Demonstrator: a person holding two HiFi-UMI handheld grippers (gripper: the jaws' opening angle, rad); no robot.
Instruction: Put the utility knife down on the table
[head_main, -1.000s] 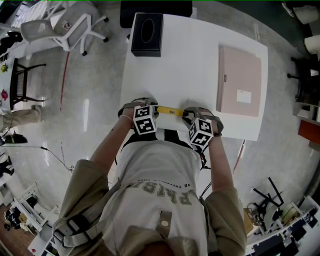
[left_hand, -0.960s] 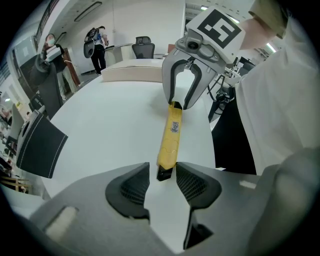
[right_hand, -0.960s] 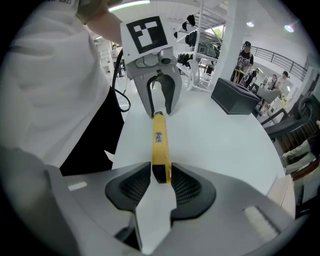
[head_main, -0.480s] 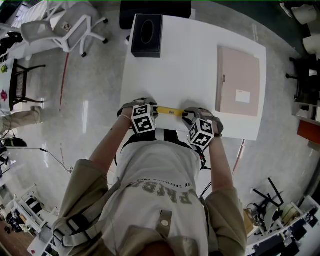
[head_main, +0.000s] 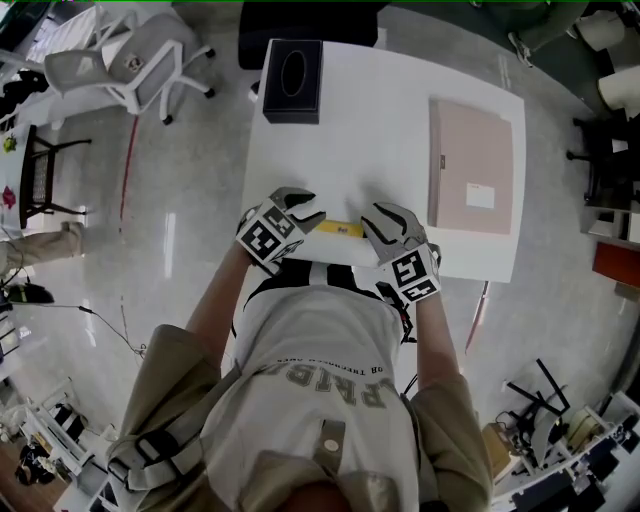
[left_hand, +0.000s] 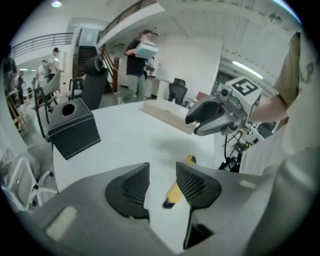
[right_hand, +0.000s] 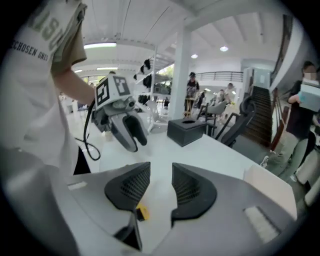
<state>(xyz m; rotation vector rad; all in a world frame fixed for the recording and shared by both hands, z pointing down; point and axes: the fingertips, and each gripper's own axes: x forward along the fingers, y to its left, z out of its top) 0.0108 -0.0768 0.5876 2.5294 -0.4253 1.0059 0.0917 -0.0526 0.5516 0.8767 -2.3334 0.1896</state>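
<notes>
The yellow utility knife (head_main: 340, 229) lies flat on the white table (head_main: 380, 120) near its front edge, with nothing gripping it. My left gripper (head_main: 305, 208) hangs above its left end, open, with the knife (left_hand: 175, 192) showing on the table through the gap between its pads. Over the knife's right end my right gripper (head_main: 385, 222) is also open, and one yellow end (right_hand: 142, 212) shows below its jaws. Each gripper appears in the other's view, the right gripper (left_hand: 210, 117) and the left gripper (right_hand: 127, 130), both clear of the table.
A black tissue box (head_main: 293, 80) stands at the table's far left corner. A flat pink box (head_main: 470, 165) lies along the right side. A white chair (head_main: 130, 50) stands on the floor to the left. People stand in the background of both gripper views.
Both grippers have lifted off the knife's ends and tilted outward. The knife stays on the table where it was.
</notes>
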